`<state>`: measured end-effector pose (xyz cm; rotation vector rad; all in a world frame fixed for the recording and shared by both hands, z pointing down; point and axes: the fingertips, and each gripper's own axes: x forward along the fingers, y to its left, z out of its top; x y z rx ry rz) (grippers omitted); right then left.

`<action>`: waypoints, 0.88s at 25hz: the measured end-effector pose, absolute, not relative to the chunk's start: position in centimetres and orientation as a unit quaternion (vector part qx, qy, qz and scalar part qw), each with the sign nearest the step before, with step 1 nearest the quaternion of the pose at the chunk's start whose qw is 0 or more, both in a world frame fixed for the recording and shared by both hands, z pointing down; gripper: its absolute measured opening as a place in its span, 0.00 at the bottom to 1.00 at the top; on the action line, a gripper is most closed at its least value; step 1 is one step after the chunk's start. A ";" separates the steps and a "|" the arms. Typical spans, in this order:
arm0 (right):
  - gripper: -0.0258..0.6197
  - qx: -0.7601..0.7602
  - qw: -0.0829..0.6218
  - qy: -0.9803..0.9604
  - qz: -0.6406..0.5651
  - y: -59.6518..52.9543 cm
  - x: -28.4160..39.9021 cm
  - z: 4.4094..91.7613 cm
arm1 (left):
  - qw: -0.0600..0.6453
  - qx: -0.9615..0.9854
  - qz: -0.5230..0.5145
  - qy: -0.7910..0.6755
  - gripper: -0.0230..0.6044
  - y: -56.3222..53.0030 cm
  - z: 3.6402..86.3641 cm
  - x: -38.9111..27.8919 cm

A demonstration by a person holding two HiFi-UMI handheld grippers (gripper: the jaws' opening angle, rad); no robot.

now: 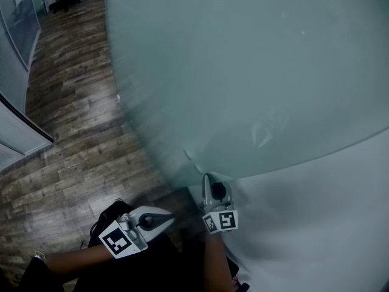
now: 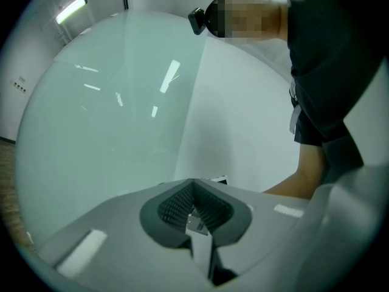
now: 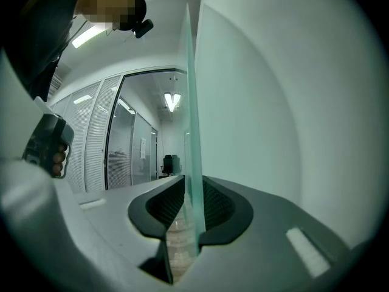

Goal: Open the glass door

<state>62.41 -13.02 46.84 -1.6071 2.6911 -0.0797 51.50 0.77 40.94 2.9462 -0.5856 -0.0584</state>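
The right gripper (image 3: 189, 221) clamps the free edge of the glass door (image 3: 193, 145), which seems partly open (the head view blurs). The left gripper (image 2: 196, 215) is clenched and empty. More swing remains.

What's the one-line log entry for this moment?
left tool: shut, empty | right tool: shut on door edge | step: gripping door

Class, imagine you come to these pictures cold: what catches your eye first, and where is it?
The big pale-green glass door fills the upper right of the head view, with a wooden floor beside it at left. At bottom centre the right gripper is clamped on the door's edge, and the left gripper hangs shut at lower left.
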 end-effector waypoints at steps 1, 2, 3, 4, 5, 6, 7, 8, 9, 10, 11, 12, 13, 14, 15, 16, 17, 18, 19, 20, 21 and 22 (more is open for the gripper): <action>0.16 -0.513 0.004 0.858 -0.026 -13.0 62.6 46.9 | 0.069 0.978 -0.022 -0.196 0.04 0.8 40.9 51.5; 0.16 -0.515 0.005 0.857 -0.025 -13.0 62.7 46.9 | 0.070 0.977 -0.027 -0.197 0.04 0.8 40.8 51.4; 0.16 -0.516 0.006 0.856 -0.025 -13.0 62.9 46.9 | 0.071 0.977 -0.030 -0.197 0.04 0.8 40.8 51.4; 0.17 -0.518 0.006 0.855 -0.025 -13.0 62.9 46.9 | 0.072 0.977 -0.031 -0.196 0.04 0.7 40.9 51.5; 0.17 -0.519 0.006 0.855 -0.025 -13.1 62.9 46.9 | 0.074 0.978 -0.030 -0.195 0.04 0.6 41.0 51.5; 0.17 -0.519 0.006 0.854 -0.026 -13.2 62.9 46.9 | 0.077 0.978 -0.027 -0.193 0.04 0.6 41.2 51.5; 0.17 -0.518 0.006 0.855 -0.027 -13.2 62.9 46.9 | 0.078 0.978 -0.025 -0.191 0.04 0.5 41.4 51.4; 0.17 -0.518 0.007 0.855 -0.028 -13.3 62.9 46.9 | 0.078 0.979 -0.021 -0.189 0.04 0.5 41.5 51.3; 0.17 -0.518 0.008 0.855 -0.027 -13.3 63.0 46.9 | 0.077 0.979 -0.017 -0.188 0.04 0.5 41.6 51.3; 0.17 -0.518 0.008 0.855 -0.027 -13.4 63.1 46.9 | 0.075 0.979 -0.013 -0.188 0.04 0.4 41.7 51.1; 0.17 -0.518 0.008 0.855 -0.026 -13.4 63.2 47.0 | 0.074 0.979 -0.010 -0.190 0.04 0.2 41.7 51.0; 0.17 -0.516 0.008 0.856 -0.025 -13.4 63.2 47.0 | 0.074 0.979 -0.008 -0.192 0.04 0.1 41.7 50.9; 0.17 -0.514 0.009 0.858 -0.024 -13.4 63.2 47.0 | 0.074 0.978 -0.009 -0.194 0.04 -0.1 41.7 50.8; 0.17 -0.512 0.011 0.859 -0.024 -13.4 63.1 47.0 | 0.075 0.978 -0.010 -0.196 0.04 -0.2 41.7 50.8; 0.17 -0.510 0.013 0.860 -0.024 -13.3 63.1 47.0 | 0.076 0.977 -0.012 -0.197 0.04 -0.2 41.6 50.8; 0.17 -0.509 0.014 0.860 -0.023 -13.3 63.0 47.0 | 0.076 0.977 -0.013 -0.197 0.04 -0.3 41.7 50.8; 0.17 -0.509 0.014 0.861 -0.023 -13.2 62.9 47.0 | 0.077 0.977 -0.013 -0.197 0.04 -0.3 41.7 50.8; 0.17 -0.508 0.014 0.861 -0.023 -13.1 62.9 47.0 | 0.078 0.977 -0.015 -0.198 0.04 -0.4 41.7 50.8; 0.16 -0.508 0.013 0.861 -0.023 -13.1 62.8 47.1 | 0.081 0.977 -0.019 -0.199 0.04 -0.5 41.8 50.8; 0.16 -0.509 0.012 0.861 -0.024 -13.1 62.8 47.2 | 0.084 0.976 -0.023 -0.200 0.04 -0.6 41.8 50.8; 0.16 -0.509 0.011 0.860 -0.024 -13.2 62.8 47.3 | 0.087 0.975 -0.027 -0.202 0.04 -0.7 41.8 50.8; 0.16 -0.509 0.010 0.860 -0.025 -13.2 62.9 47.4 | 0.090 0.974 -0.030 -0.204 0.04 -0.7 41.8 50.7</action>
